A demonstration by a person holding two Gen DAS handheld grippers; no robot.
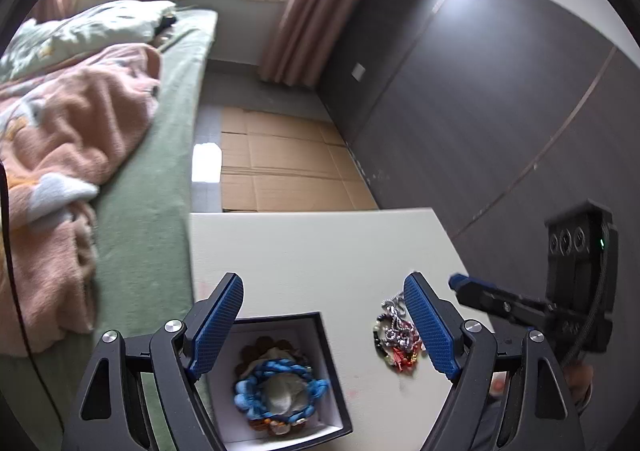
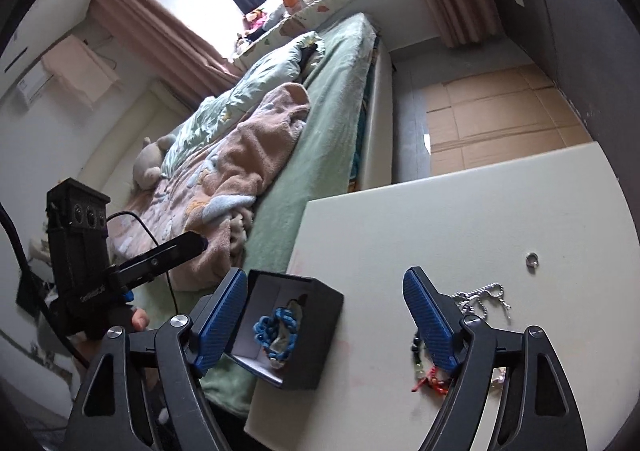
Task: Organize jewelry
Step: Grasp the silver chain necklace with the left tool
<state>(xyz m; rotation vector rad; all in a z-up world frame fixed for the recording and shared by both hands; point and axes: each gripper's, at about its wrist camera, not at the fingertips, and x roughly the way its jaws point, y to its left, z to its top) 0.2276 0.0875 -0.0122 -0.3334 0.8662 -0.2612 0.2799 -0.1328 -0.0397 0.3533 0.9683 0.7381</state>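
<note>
The jewelry box, black outside and white inside, sits at the near left corner of your tabletop, next to the bed; in it lies a blue braided bracelet ringed around a pale cushion, with brown beads partly showing beneath it. To the right of the box, apart from it, a loose jewelry pile rests on the tabletop: a silver chain at its far side, a dark beaded strand and a red tassel piece nearer to you. A small ring lies by itself beyond the pile, well apart from it. Your left tool hangs above the box and the pile with its blue pads spread wide, gripping nothing; its left pad overlaps the box's left wall in the left wrist view. Your right tool is likewise spread wide and carries nothing, the box seen between its fingers and the pile partly hidden behind its right finger. A pink blanket lies rumpled on the green bed, and flattened cardboard covers the floor beyond the tabletop.
</note>
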